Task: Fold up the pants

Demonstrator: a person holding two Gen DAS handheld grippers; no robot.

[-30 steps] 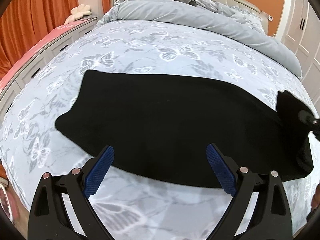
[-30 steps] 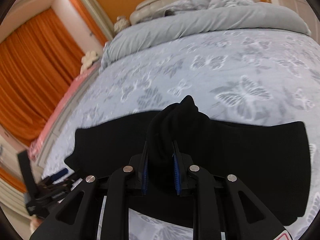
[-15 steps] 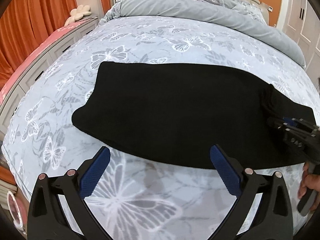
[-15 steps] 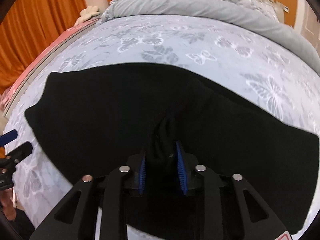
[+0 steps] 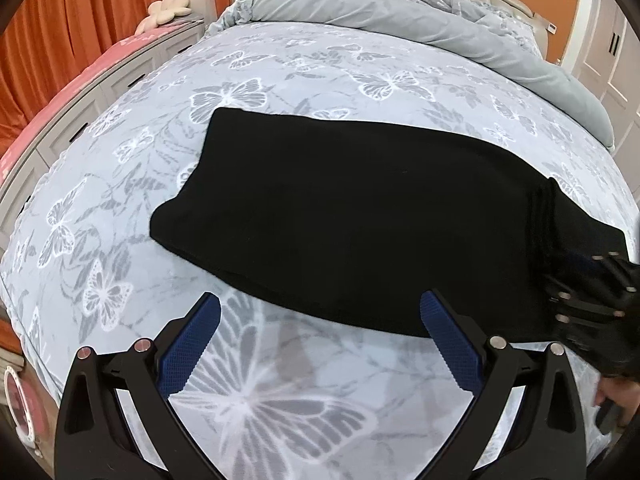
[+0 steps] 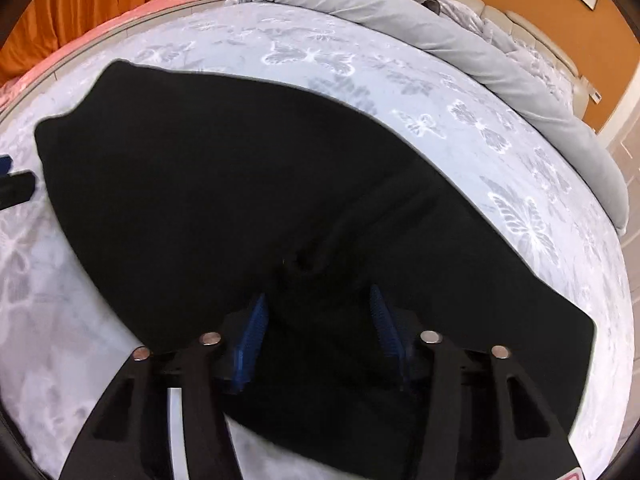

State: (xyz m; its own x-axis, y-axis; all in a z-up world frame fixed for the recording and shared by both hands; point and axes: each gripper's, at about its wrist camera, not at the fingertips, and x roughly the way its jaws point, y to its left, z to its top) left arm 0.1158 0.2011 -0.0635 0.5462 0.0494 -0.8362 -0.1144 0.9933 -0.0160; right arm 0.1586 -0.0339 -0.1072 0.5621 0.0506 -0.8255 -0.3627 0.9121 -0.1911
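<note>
Black pants (image 5: 360, 216) lie folded in a long band across the butterfly-print bed (image 5: 280, 76). My left gripper (image 5: 320, 306) hovers wide open over the near edge of the pants, with nothing between its blue pads (image 5: 192, 344). My right gripper (image 6: 318, 300) sits low over the right end of the pants (image 6: 240, 168). Its jaws are opening, and a loose hump of black fabric lies between the pads (image 6: 252, 328), which no longer press on it. In the left wrist view the right gripper (image 5: 560, 276) shows at the right edge.
A rolled grey duvet (image 5: 400, 16) lies across the head of the bed. A pink-topped drawer unit (image 5: 80, 92) and orange curtains (image 5: 60, 20) run along the left. White wardrobe doors (image 5: 612, 40) stand at the right. A hand (image 5: 616, 392) shows at the lower right.
The right gripper came down with the pinched fold, laid it onto the pants and spread its jaws. The left gripper drew back toward the near edge, staying wide open.
</note>
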